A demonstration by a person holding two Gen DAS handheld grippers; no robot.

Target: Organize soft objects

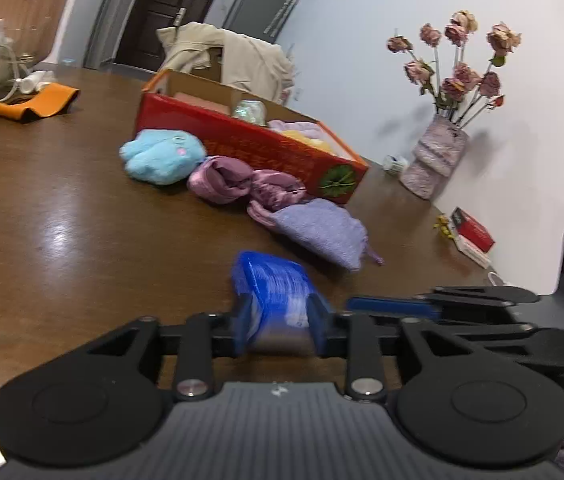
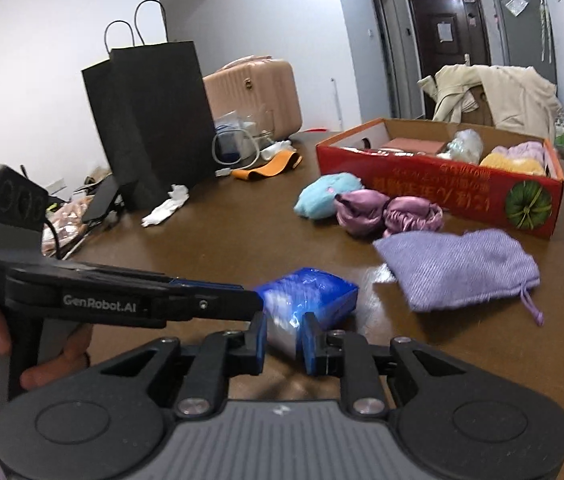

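even indoor light, glare on the table (image 1: 58, 236), blurred blue pack (image 1: 272, 288) (fisheye-bent edges).

A blue plastic-wrapped tissue pack (image 1: 272, 292) lies nearest on the table (image 1: 62, 220). Beyond it sit a flat lavender knit pouch (image 2: 458, 272), two crumpled purple satin pieces (image 2: 386, 212) and a light-blue plush toy (image 1: 162, 155), all beside the red cardboard box (image 2: 442, 184) holding yellow and pink soft items.

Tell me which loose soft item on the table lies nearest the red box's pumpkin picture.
The lavender knit pouch, flat with a drawstring; the satin bundle and blue plush lie further left along the red box.
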